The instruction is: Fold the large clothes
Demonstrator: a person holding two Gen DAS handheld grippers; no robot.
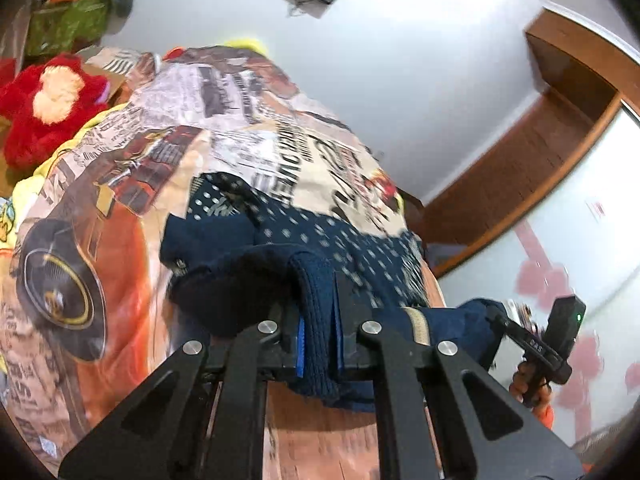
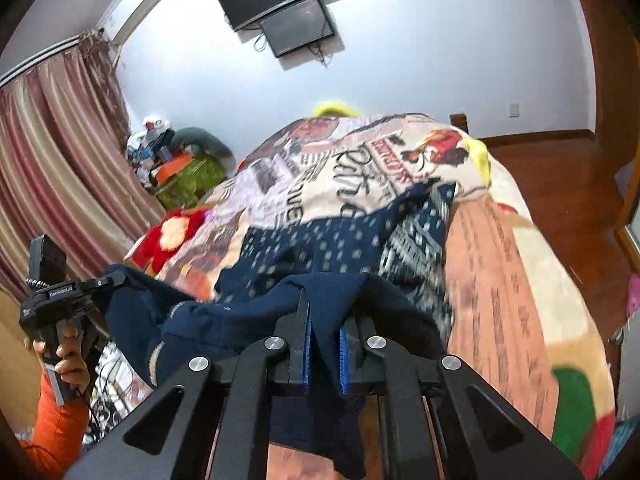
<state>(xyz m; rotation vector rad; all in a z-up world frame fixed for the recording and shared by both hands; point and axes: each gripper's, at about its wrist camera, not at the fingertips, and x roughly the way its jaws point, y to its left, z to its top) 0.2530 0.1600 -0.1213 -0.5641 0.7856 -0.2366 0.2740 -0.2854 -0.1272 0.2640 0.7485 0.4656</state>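
A navy sweater with white dots [image 1: 320,240] lies across the printed blanket on the bed; it also shows in the right wrist view [image 2: 320,256]. My left gripper [image 1: 318,332] is shut on a ribbed navy edge of the sweater. My right gripper [image 2: 325,340] is shut on another navy edge of it, with cloth hanging below the jaws. The right gripper also appears at the right of the left wrist view [image 1: 500,320], and the left gripper at the left of the right wrist view [image 2: 112,278]. The held edge stretches between them, lifted off the bed.
The bed carries a newspaper-print blanket [image 1: 132,208]. A red plush toy [image 1: 44,108] and a green bag [image 2: 188,180] sit at its far side. Wood floor [image 2: 560,184] lies right of the bed. Curtains [image 2: 52,152] hang at left.
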